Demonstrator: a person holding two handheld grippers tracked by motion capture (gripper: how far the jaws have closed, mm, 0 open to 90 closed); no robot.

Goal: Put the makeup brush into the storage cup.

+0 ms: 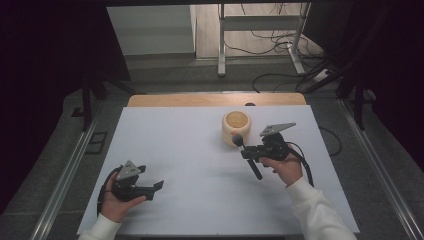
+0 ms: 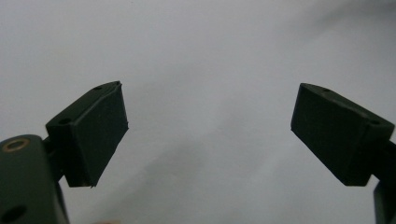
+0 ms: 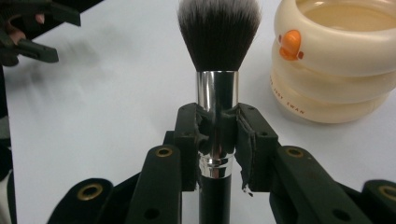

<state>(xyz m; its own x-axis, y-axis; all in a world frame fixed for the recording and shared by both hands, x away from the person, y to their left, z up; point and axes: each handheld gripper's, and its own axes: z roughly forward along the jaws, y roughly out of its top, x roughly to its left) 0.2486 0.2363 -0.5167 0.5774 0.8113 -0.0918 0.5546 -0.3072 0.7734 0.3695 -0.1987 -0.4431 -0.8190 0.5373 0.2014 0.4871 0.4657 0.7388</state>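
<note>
Brush (image 3: pixel 218 56) pinched in right hand-held gripper (image 3: pixel 218 140): pads clamp the silver ferrule from both sides, bristles pointing away from the hand, black handle running back between the jaws. High view: brush (image 1: pixel 246 155) held w/ bristle end just beside the cream cup (image 1: pixel 235 126), handle angled toward the person. Cup stands upright on white tabletop (image 1: pixel 190 150), orange duck-bill mark on its side. Left hand-held gripper (image 1: pixel 150 181) near front-left of tabletop, well apart from brush; jaws spread wide, nothing between them.
</note>
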